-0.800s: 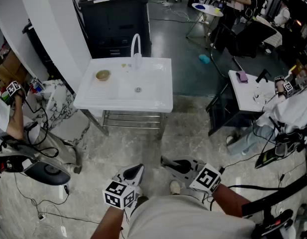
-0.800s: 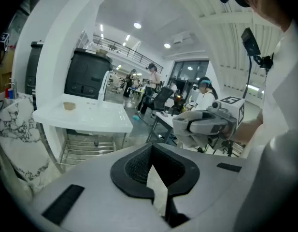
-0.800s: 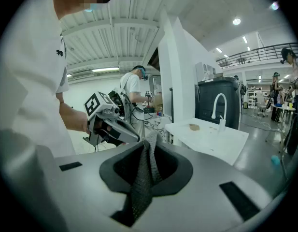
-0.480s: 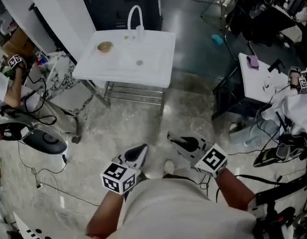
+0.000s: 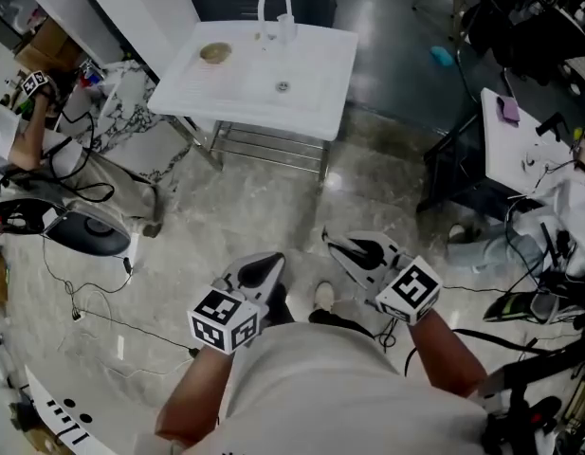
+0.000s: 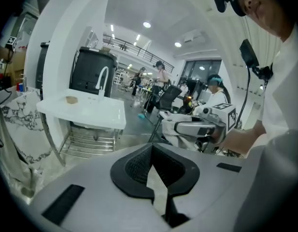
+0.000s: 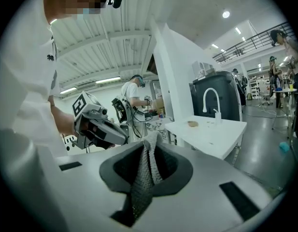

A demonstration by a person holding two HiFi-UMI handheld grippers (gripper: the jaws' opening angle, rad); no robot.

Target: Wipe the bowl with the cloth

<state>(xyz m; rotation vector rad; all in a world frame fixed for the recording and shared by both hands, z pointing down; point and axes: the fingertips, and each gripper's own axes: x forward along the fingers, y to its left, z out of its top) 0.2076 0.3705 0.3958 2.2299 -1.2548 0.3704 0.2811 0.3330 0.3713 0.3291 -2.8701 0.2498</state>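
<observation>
Wiping not begun: bowl (image 5: 214,53) sat untouched on far sink tabletop (image 5: 316,83), well apart from shut, empty left tool (image 5: 266,265) & right tool (image 5: 341,245) pinching grey cloth (image 7: 148,163).

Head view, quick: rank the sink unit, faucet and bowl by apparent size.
Largest: sink unit, clearly.
Next: faucet, tall but thin.
Smallest: bowl, though it looks close to the faucet.

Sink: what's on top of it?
A bowl at its left end, a tap and small bottle at the back. The bowl's inside is too small to tell.
</observation>
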